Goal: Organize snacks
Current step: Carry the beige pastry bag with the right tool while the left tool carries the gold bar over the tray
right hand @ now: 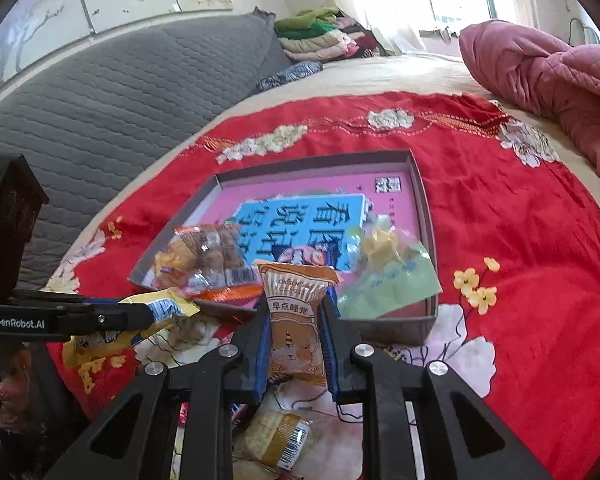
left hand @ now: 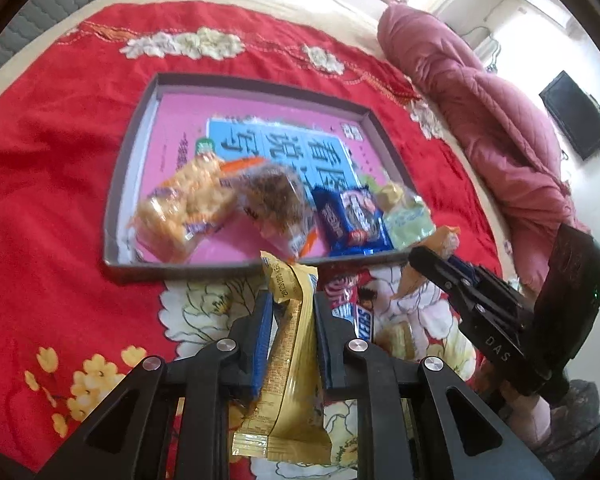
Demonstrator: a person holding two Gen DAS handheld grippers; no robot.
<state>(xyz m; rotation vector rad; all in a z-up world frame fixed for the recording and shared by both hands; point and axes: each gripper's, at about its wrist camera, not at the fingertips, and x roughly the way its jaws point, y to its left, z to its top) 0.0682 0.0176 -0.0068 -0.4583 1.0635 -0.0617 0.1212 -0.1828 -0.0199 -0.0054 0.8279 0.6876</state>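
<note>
On the bed, over a red floral blanket [left hand: 60, 168], sits a shallow grey box lid [left hand: 118, 184] used as a tray, its floor showing a pink and blue printed sheet. Along its near side, left to right, lie an orange cracker pack [left hand: 184, 208], a clear-wrapped brown pastry [left hand: 276, 200], a blue biscuit pack [left hand: 350, 216] and a pale green pouch [left hand: 408, 216], so roughly four snacks look already sorted.

The left claw [left hand: 290, 312] pinches a yellow snack bar wrapper [left hand: 292, 352] upright between its blue pads, just short of the tray's near wall. The right claw [right hand: 294, 332] pinches a beige cat-print snack packet [right hand: 296, 320], also near that wall.

Still loose on the blanket: a Snickers bar [left hand: 360, 316] between the two claws and a small cracker packet [right hand: 278, 438] below the right one. By my reading the job is about halfway: both held packs need placing, then the strays
</note>
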